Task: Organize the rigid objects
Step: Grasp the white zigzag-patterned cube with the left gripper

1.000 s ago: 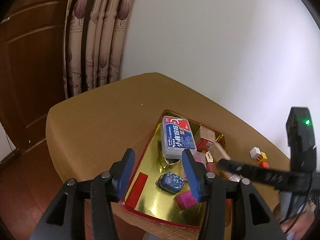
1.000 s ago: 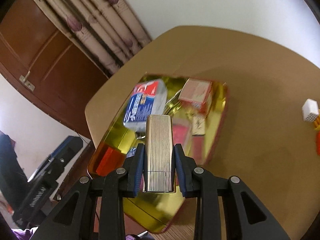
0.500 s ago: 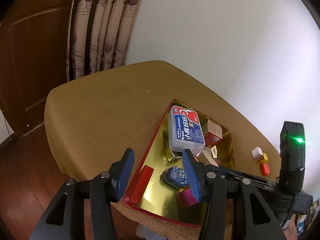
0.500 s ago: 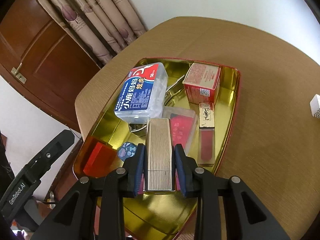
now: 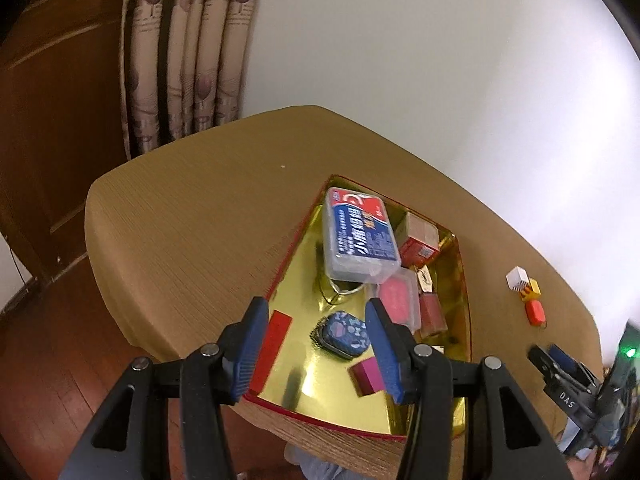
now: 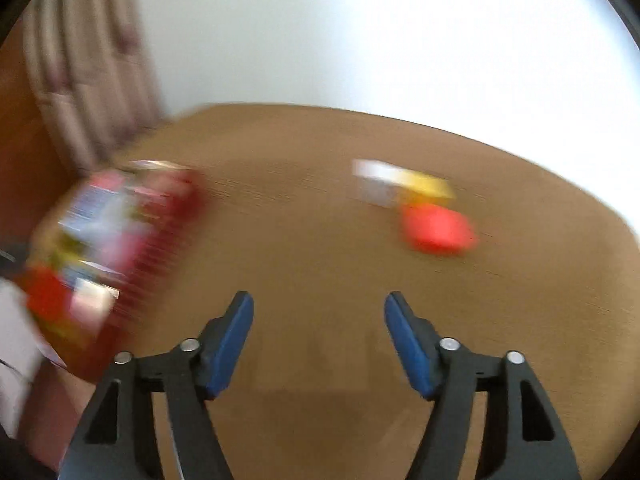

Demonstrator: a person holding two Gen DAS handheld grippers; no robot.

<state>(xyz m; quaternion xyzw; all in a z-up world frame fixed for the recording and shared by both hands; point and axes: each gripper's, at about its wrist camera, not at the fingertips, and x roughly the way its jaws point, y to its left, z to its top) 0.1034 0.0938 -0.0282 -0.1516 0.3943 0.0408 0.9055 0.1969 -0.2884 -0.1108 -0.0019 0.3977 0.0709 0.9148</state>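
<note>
Over the near end of the gold tray (image 5: 460, 280), the left claw (image 5: 316, 344) hangs spread and empty, its right finger covering part of a magenta block (image 5: 366, 376). At about two o'clock on the surface (image 5: 192, 216), white, yellow and red blocks (image 5: 525, 294) sit well apart from the tray. Motion blur smears the right wrist view, where the right claw (image 6: 319, 346) hangs spread and empty and the tray's contents are unreadable.

Each claw (image 5: 314, 342) (image 6: 319, 328) has black angular arms, silver rivets and ribbed blue finger pads (image 6: 232, 344).
</note>
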